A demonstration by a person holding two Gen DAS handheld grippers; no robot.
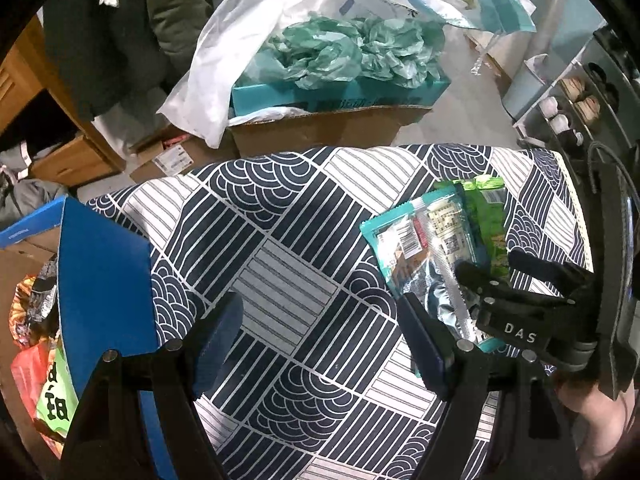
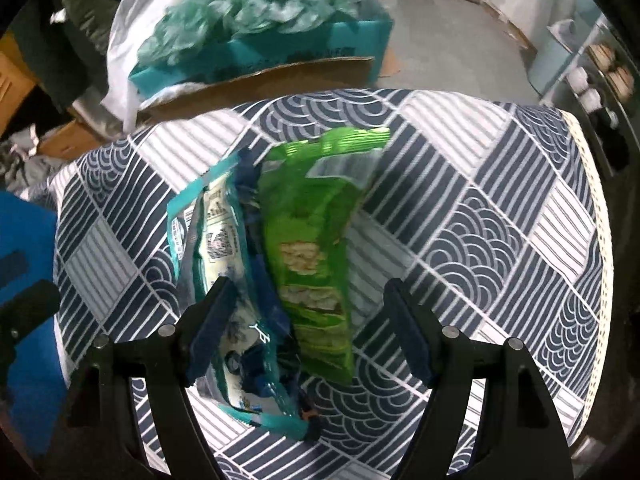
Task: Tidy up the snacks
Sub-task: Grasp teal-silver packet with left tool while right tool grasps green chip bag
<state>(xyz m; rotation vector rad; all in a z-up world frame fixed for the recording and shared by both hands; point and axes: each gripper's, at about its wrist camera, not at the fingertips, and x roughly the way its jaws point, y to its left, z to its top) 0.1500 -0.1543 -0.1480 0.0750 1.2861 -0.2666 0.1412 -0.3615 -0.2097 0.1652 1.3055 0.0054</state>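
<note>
Where the patterned tablecloth (image 2: 480,216) covers the table, two snack packs lie side by side, touching: green pack (image 2: 316,240), glossy, cracker pics on front, and teal pack (image 2: 224,240), crinkled, back label and barcode up. Both flat on cloth, left of centre in right-wrist view. Right gripper (image 2: 308,332) spread wide over both packs, pads not pressing either. Left gripper (image 1: 320,340) also spread, nothing betw. fingers, over bare cloth. Blue box (image 1: 104,280) at table's left edge, snack bags inside. Cardboard box (image 1: 320,128) w/ teal tissue beyond far edge. Packs' long axes run near-to-far, tops tilted slightly right.
</note>
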